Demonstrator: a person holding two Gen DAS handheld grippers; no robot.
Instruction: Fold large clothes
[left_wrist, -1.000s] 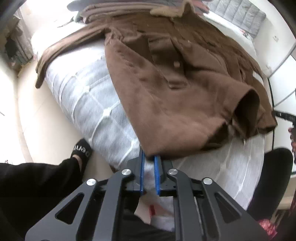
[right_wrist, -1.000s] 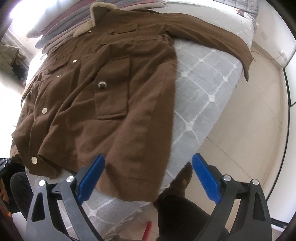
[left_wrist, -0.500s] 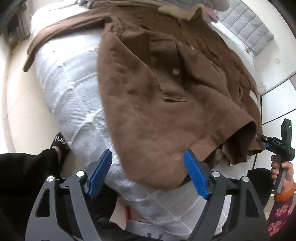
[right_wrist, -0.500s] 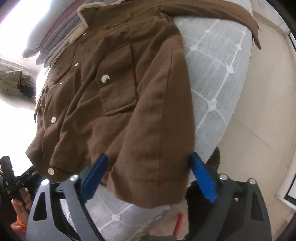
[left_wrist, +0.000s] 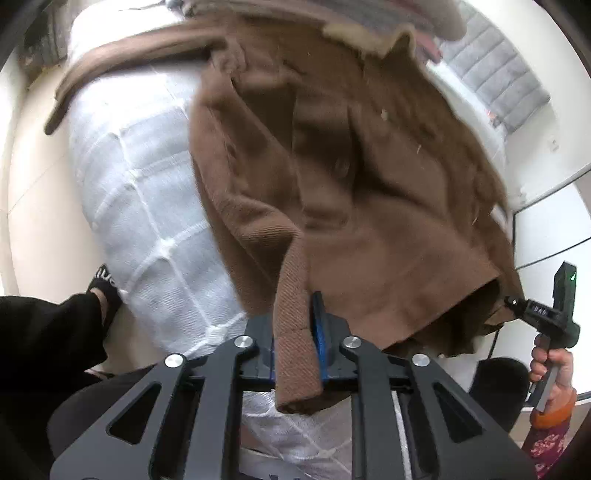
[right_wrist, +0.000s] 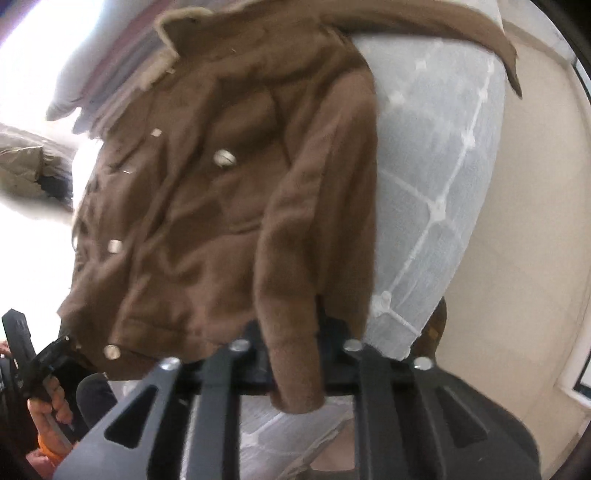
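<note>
The brown coat (left_wrist: 369, 192) lies spread face up on the bed (left_wrist: 147, 206), collar toward the far end and hem hanging at the near edge, one sleeve trailing off the far corner. The left tongs (left_wrist: 297, 339) are closed tight on a bunched strip of the hem, a ribbed fold of it standing up between the blue pads. The right tongs (right_wrist: 295, 354) grip the opposite hem corner in the same way, with cloth draped over them and hiding the pads. The fabric looks like thick, woolly cloth, so I judge it heavy and limp: it will sag between the two grips and drag on the quilted bedspread (right_wrist: 436, 177) rather than slide freely. It does not look slippery, and the doubled hem gives a firm bite, so the two hem corners are sound places to hold. The metal buttons (right_wrist: 223, 158) and patch pocket add bulk along the front, which may make the fold sit unevenly. Motion blur hides finer detail.
</note>
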